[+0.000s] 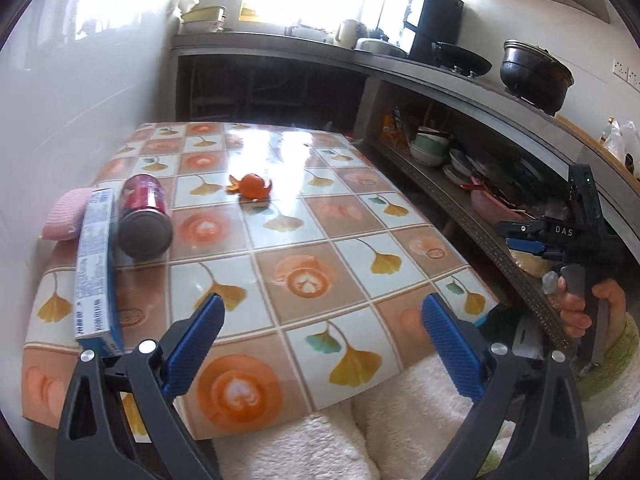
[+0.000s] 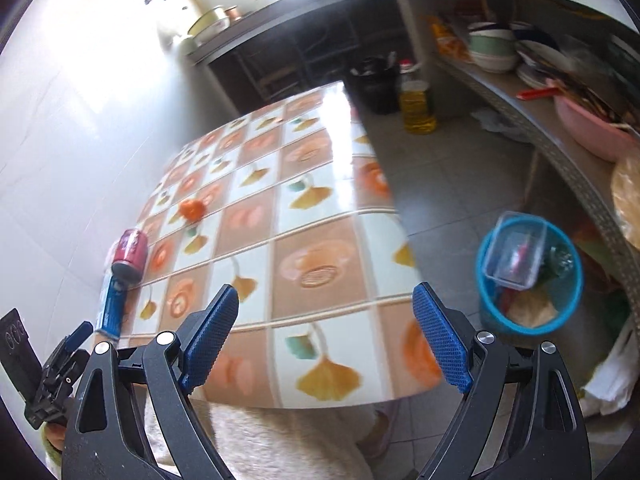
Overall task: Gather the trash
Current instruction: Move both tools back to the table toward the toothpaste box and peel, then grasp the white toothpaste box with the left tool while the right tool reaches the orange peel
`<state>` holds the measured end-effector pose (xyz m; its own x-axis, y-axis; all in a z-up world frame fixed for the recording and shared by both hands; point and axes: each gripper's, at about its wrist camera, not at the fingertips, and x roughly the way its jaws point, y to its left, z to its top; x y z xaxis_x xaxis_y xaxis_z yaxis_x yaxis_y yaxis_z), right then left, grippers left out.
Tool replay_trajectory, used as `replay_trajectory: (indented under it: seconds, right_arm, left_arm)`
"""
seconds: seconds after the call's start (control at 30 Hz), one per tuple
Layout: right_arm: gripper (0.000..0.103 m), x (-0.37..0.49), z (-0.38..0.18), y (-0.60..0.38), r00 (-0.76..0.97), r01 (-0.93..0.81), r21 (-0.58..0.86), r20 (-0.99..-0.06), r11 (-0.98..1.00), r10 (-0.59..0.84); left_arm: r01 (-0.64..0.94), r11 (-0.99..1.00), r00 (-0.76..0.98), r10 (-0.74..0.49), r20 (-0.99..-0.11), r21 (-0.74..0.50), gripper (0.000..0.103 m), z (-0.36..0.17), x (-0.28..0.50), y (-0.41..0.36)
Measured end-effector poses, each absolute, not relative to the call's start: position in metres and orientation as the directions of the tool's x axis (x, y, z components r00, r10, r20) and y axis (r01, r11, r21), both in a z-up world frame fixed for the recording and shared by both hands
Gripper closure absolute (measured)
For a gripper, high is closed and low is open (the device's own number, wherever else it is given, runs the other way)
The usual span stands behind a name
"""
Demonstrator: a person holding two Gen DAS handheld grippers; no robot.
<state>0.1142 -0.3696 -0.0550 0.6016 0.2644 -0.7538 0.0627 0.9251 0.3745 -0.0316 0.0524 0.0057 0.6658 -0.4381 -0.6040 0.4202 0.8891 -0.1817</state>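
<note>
A red drink can (image 1: 146, 216) lies on its side at the left of the patterned table (image 1: 320, 208), against a blue-and-white carton (image 1: 96, 268). An orange peel (image 1: 250, 187) sits further back, mid-table. My left gripper (image 1: 323, 312) hovers open over the table's near edge with nothing between its fingers. My right gripper (image 2: 326, 296) is also open and empty above the near right corner; can (image 2: 130, 256), carton (image 2: 112, 308) and peel (image 2: 192, 209) lie to its left. A blue trash bin (image 2: 490, 276) stands on the floor to the right, holding a clear plastic box and other rubbish.
A pink cloth (image 1: 66, 216) lies by the wall behind the carton. Right of the table runs a low shelf (image 1: 500, 256) with bowls and a pink basin (image 2: 592, 128). An oil bottle (image 2: 416, 108) and a black bin (image 2: 374, 88) stand on the floor. Fluffy white clothing fills the foreground.
</note>
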Motion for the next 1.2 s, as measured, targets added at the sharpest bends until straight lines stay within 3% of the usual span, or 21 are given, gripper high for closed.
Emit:
replay_trajectory:
  seconds: [0.17, 0.43, 0.5, 0.6, 0.9, 1.07, 1.17, 1.2]
  right_arm:
    - [0.018, 0.128, -0.056, -0.328, 0.563, -0.028, 0.377, -0.759, 0.926, 0.327]
    - [0.018, 0.143, -0.048, -0.283, 0.522, -0.138, 0.378, -0.758, 0.916, 0.391]
    - [0.018, 0.150, -0.047, -0.274, 0.512, -0.157, 0.383, -0.757, 0.911, 0.406]
    - [0.018, 0.166, -0.045, -0.261, 0.498, -0.192, 0.382, -0.756, 0.904, 0.425]
    - [0.020, 0.245, -0.050, -0.188, 0.425, -0.361, 0.354, -0.761, 0.863, 0.490]
    - [0.029, 0.290, -0.068, -0.153, 0.398, -0.423, 0.286, -0.794, 0.860, 0.459]
    - [0.034, 0.322, -0.066, -0.149, 0.373, -0.421, 0.352, -0.773, 0.836, 0.514]
    - [0.041, 0.334, -0.065, -0.148, 0.367, -0.404, 0.367, -0.774, 0.838, 0.516]
  left_arm:
    - [0.311, 0.938, 0.734, -0.338, -0.589, -0.151, 0.006, 0.007, -0.028, 0.092]
    - [0.011, 1.000, 0.739, 0.008, -0.673, 0.024, 0.006, -0.014, 0.036, 0.139]
    - [-0.028, 0.998, 0.705, 0.061, -0.707, 0.059, 0.015, -0.026, 0.055, 0.148]
    - [-0.055, 0.995, 0.661, 0.096, -0.744, 0.079, 0.031, -0.040, 0.073, 0.159]
    - [-0.077, 0.997, 0.626, 0.058, -0.778, 0.013, 0.063, -0.050, 0.077, 0.172]
    - [-0.091, 0.996, 0.629, 0.037, -0.776, -0.026, 0.067, -0.051, 0.073, 0.179]
    - [-0.091, 0.995, 0.629, 0.023, -0.777, -0.045, 0.068, -0.050, 0.069, 0.183]
    - [-0.093, 0.994, 0.630, 0.019, -0.776, -0.051, 0.068, -0.050, 0.067, 0.184]
